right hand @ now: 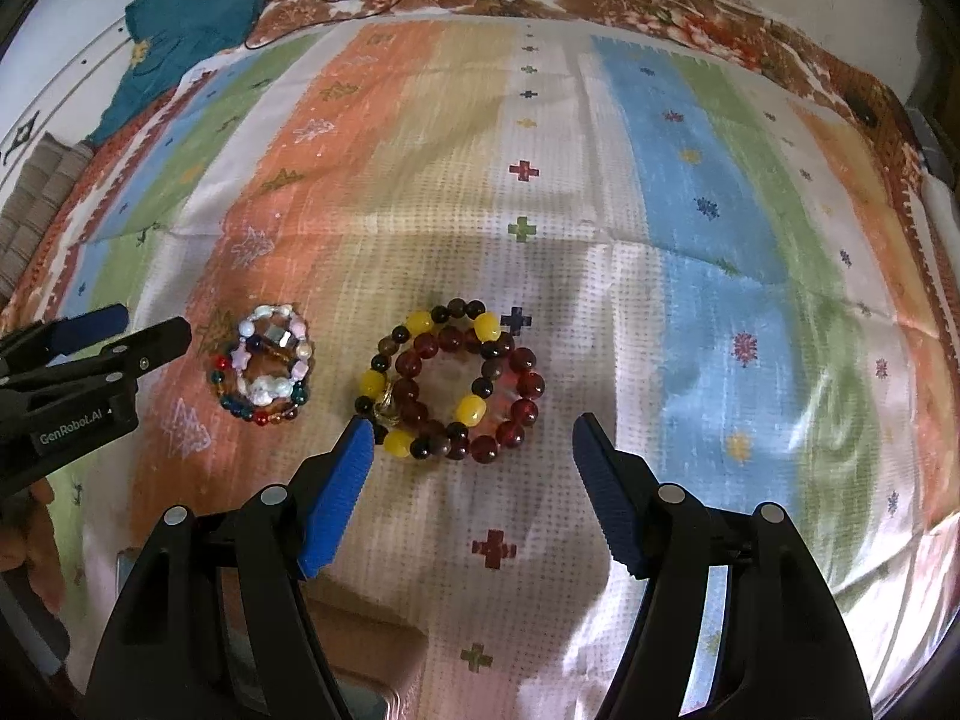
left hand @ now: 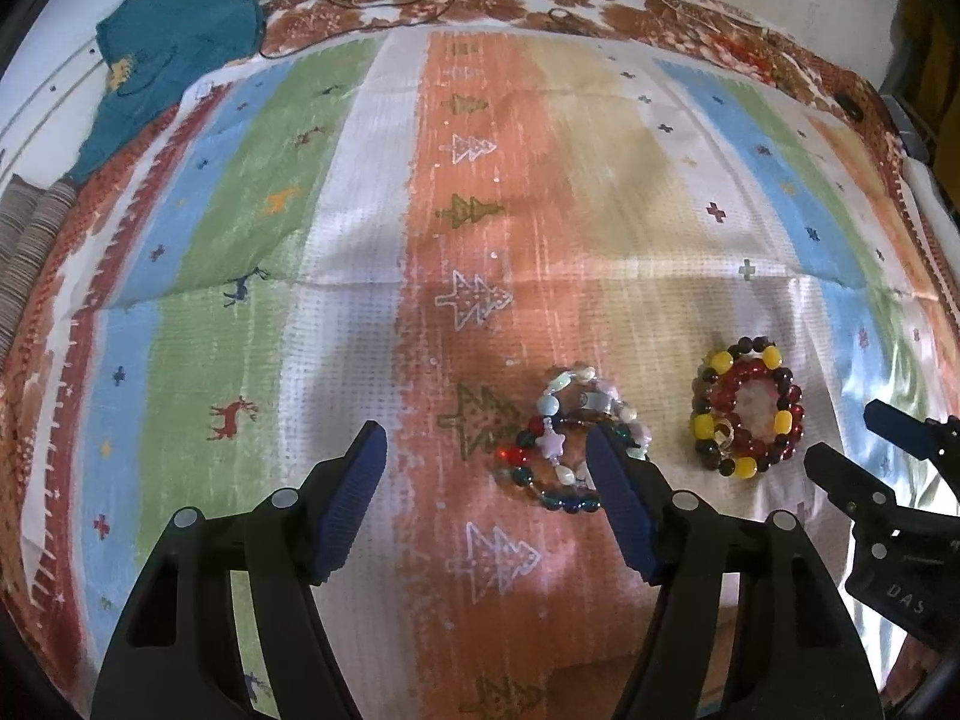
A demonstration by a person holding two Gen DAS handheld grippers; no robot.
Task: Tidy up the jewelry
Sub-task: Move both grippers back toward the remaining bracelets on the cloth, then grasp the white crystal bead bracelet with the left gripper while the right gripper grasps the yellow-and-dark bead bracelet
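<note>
Left gripper point(left hand: 486, 468) spread wide, holding nothing; its right finger tip overlaps the pastel-and-glass bracelet pile point(left hand: 570, 444) at lower centre-right of frame, contact unclear. Right gripper point(right hand: 474, 450) also wide, empty, with the red-and-yellow bead bracelets point(right hand: 453, 381) just ahead between the tips, untouched. Both piles lie flat as round coils on the striped cloth point(right hand: 690, 180), no clear long axis.

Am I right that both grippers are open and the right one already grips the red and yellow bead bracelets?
Not quite: the right gripper is open around the red and yellow bead bracelets but grips nothing yet, as the right wrist view shows. The left gripper is open too.
</note>
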